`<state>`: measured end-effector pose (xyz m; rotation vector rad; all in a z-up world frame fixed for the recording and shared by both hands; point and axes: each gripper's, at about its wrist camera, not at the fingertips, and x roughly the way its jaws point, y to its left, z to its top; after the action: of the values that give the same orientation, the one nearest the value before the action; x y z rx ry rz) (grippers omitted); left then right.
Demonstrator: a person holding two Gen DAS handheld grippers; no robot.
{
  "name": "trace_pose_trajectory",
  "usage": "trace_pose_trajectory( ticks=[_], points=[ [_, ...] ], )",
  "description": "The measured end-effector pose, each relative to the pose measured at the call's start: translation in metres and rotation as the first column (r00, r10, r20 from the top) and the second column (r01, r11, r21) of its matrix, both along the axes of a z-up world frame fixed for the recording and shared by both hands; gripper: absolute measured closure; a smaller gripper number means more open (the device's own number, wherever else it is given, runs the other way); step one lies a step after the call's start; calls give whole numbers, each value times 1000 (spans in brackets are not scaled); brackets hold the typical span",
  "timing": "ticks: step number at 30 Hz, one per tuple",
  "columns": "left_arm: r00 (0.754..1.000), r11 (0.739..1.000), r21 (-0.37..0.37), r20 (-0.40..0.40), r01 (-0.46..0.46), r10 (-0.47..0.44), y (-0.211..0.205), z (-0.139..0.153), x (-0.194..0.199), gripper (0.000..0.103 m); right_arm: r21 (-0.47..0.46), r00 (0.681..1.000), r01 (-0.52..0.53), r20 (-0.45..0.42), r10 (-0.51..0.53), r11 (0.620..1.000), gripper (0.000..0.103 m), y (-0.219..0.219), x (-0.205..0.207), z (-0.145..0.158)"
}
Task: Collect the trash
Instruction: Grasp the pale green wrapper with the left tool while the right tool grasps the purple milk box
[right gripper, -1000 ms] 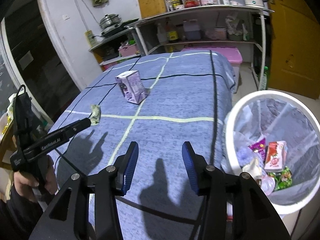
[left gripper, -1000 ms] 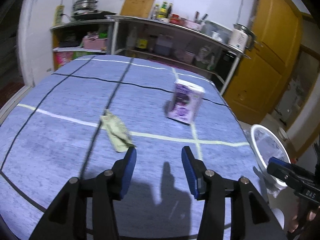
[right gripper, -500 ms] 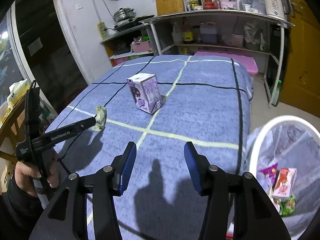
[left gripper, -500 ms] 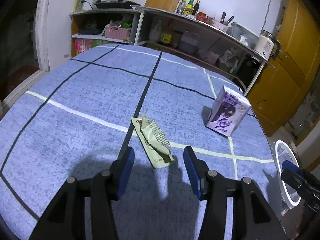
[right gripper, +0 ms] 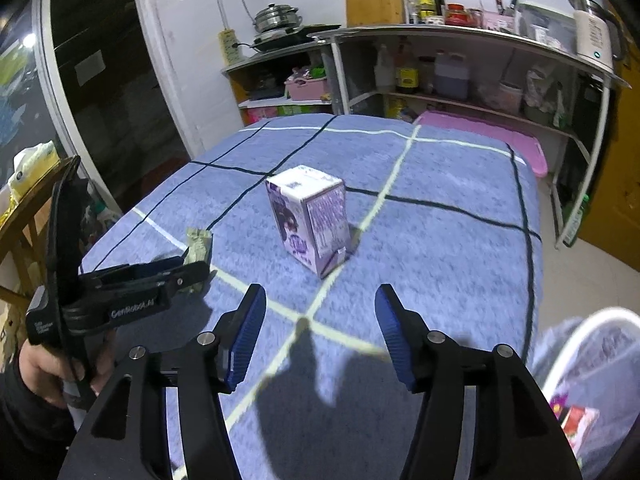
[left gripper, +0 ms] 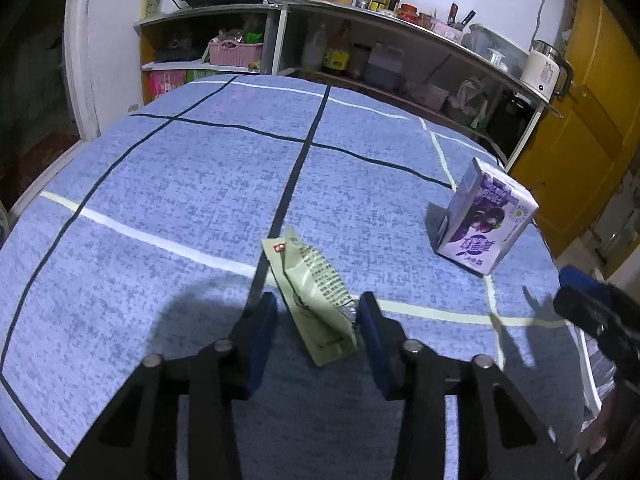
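Observation:
A crumpled pale green wrapper (left gripper: 316, 300) lies on the blue checked tablecloth (left gripper: 180, 184). My left gripper (left gripper: 318, 312) straddles its near end. The jaws are closing, and the pads do not press on the wrapper. A purple drink carton (right gripper: 308, 220) stands upright near the middle of the table. My right gripper (right gripper: 320, 300) hovers just short of it with its jaws opening and nothing between them. In the right wrist view the left gripper (right gripper: 188, 274) reaches in from the left over the wrapper (right gripper: 198, 240), held by a hand (right gripper: 36, 364).
A white-rimmed bin (right gripper: 580, 328) lined with a bag stands off the table's right edge with colourful wrappers inside. Metal shelves (right gripper: 460, 80) with bottles and boxes run behind the table. A yellow door (left gripper: 588, 120) is at the right.
My left gripper advanced until the green wrapper lay between its fingers, and its jaws narrowed. My right gripper swung left from the bin toward the purple carton, and its jaws widened.

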<state>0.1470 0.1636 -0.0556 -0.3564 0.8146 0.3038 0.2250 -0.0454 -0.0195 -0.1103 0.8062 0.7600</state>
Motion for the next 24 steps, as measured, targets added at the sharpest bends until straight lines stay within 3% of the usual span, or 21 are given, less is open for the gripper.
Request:
trace_pose_trajectory(
  ticks=[4, 24],
  points=[
    [1000, 1000, -2, 2, 7, -7, 10, 1, -5, 69, -9, 1000, -14, 10, 14, 1000, 44, 9, 9, -2],
    [1000, 1000, -5, -2, 23, -23, 20, 0, -2, 69, -43, 996, -79, 28, 80, 996, 43, 43, 48, -10]
  ],
)
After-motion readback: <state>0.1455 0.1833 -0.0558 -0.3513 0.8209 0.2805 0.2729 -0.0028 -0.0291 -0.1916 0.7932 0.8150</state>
